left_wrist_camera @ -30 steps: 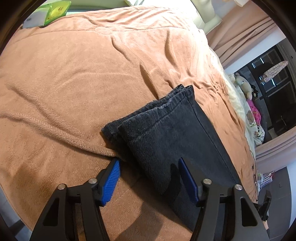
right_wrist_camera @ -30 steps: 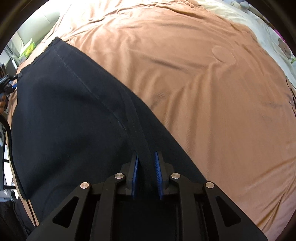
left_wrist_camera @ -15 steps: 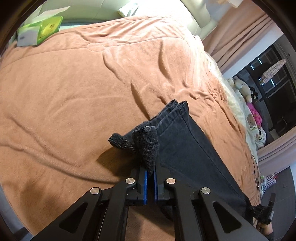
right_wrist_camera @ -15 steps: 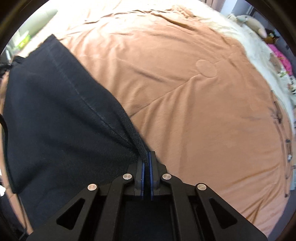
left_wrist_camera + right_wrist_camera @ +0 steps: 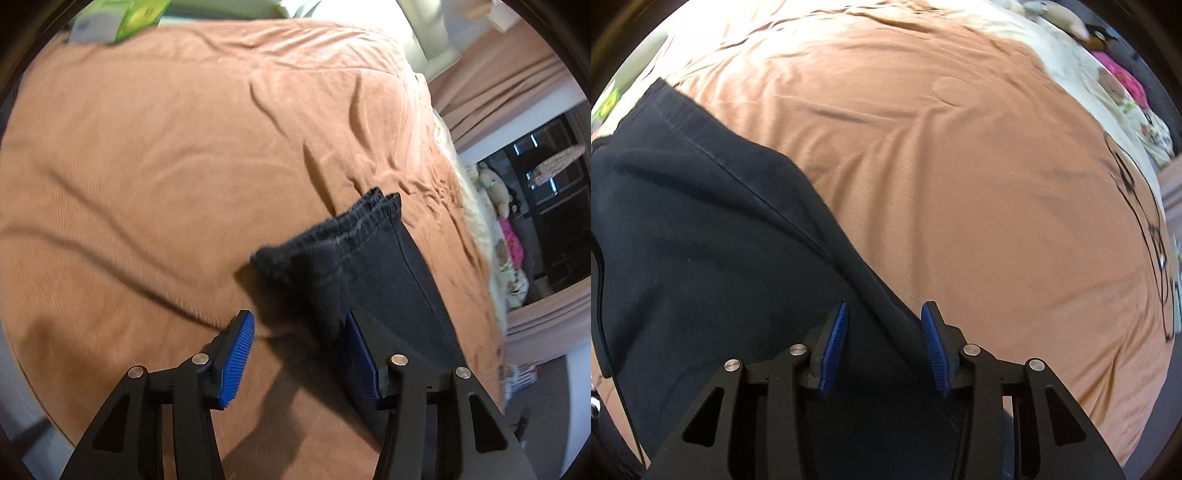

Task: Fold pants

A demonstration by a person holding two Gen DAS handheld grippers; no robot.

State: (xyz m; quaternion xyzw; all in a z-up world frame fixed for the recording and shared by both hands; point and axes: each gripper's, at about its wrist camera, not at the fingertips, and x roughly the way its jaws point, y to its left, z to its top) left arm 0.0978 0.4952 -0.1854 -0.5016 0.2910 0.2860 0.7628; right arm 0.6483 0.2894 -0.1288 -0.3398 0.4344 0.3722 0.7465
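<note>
On the bed [image 5: 184, 166], my left tool [image 5: 295, 354] and right tool [image 5: 884, 343] are opening, both released, pants [image 5: 369, 266] lying slack between their pads.

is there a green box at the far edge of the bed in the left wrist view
Yes, a green box lies at the far top edge of the orange blanket, well beyond the black pants.
</note>
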